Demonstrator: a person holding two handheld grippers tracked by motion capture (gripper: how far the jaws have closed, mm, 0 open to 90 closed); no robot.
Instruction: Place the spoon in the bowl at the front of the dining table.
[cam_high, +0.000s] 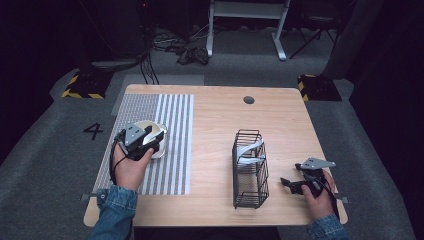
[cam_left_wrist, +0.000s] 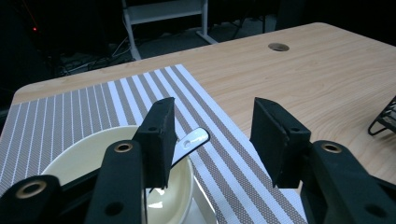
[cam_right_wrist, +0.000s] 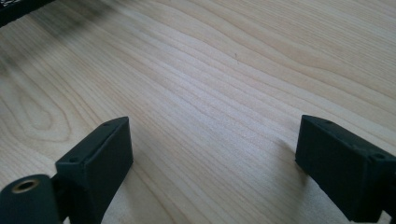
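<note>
High view: your left tongs (cam_high: 151, 141) hovered over the cream bowl (cam_high: 161, 131), which sat on the striped placemat (cam_high: 172, 150) at about 9 o'clock from the table (cam_high: 220, 120) centre. Your left hand (cam_high: 131, 167) gripped the tool from 6 o'clock. The black wire basket (cam_high: 250, 170) stood at roughly 5 o'clock from centre, well apart from the bowl, with pale utensils (cam_high: 250, 152) lying inside it. Your right tongs (cam_high: 286, 183) rested low at 4 o'clock, just beside the basket, held by your right hand (cam_high: 320, 197).

Left gripper view: your left tongs (cam_left_wrist: 212, 135) stood spread, with nothing caught between the jaws. The bowl (cam_left_wrist: 93, 156) lay below and toward 8 o'clock, and a white spoon (cam_left_wrist: 189, 144) leaned in it, its handle end crossing the rim toward 2 o'clock. The near jaw partly hid the spoon's lower part; whether that jaw touched the spoon could not be told. The placemat (cam_left_wrist: 140, 88) ran away toward 11 o'clock, and a corner of the basket (cam_left_wrist: 385, 121) showed at 3 o'clock.

Right gripper view: your right tongs (cam_right_wrist: 212, 154) stood spread wide over bare table (cam_right_wrist: 210, 70) wood, pinching nothing.
</note>
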